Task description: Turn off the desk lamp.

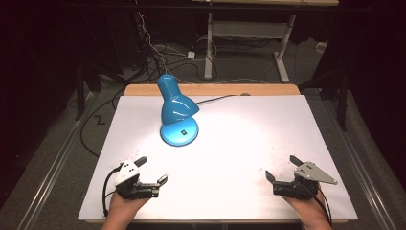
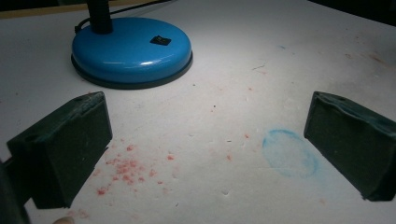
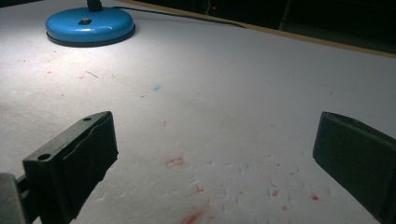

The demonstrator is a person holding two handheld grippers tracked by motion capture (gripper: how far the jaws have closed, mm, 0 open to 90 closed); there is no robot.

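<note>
both claws, left claw [image 1: 153,170] and right claw [image 1: 281,168], released, empty; blue lamp [image 1: 178,111] beyond.

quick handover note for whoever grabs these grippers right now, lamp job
Left gripper: open, holding nothing, low at the near left of the white table cover.
Right gripper: open, holding nothing, near right.
Blue desk lamp: upright at the far left-centre, lit, apart from both grippers; rocker switch on its round base.
Done: nothing touched by the look of it.
Left: probably reaching for the lamp; the left gripper is nearer.
</note>
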